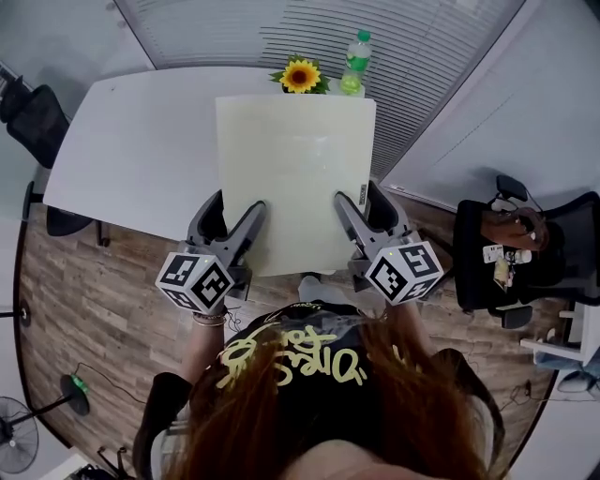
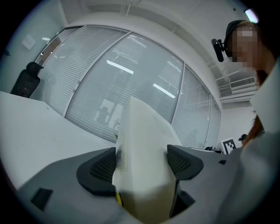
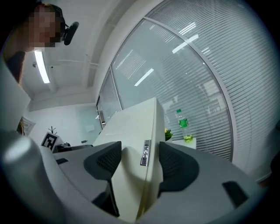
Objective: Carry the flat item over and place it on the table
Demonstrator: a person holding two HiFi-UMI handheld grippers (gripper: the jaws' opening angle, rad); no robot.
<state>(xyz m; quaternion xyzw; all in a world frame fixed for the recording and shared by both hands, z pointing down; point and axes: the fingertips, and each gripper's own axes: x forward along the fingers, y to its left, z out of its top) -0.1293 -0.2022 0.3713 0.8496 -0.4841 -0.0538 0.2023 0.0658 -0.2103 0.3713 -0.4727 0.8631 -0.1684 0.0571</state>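
White is the table [image 1: 141, 141], a broad top with rounded corners standing on a floor [image 1: 84, 309] of brown wood-look planks. Slatted blinds [image 1: 281, 28] behind glass run along the far side of the room.

At the table's far edge stand one sunflower [image 1: 300, 75] and, just beside it, one green bottle [image 1: 354, 64], upright. One black chair [image 1: 33, 117] sits off the table's far left corner and a second chair [image 1: 553, 253], with things piled on its seat, stands well apart on the right. One fan [image 1: 14, 436] stands on the floor at the lower left.

There is one flat item, a pale cream board [image 1: 295, 169]. Most of it lies over the table, and its near edge overhangs toward the person. Whether it touches the top I cannot tell.

Two tongs hold it. The left gripper [image 1: 236, 208] is clamped on the board's near left corner and the right gripper [image 1: 359, 199] on its right edge, just beside a small metal tag [image 3: 145, 153].
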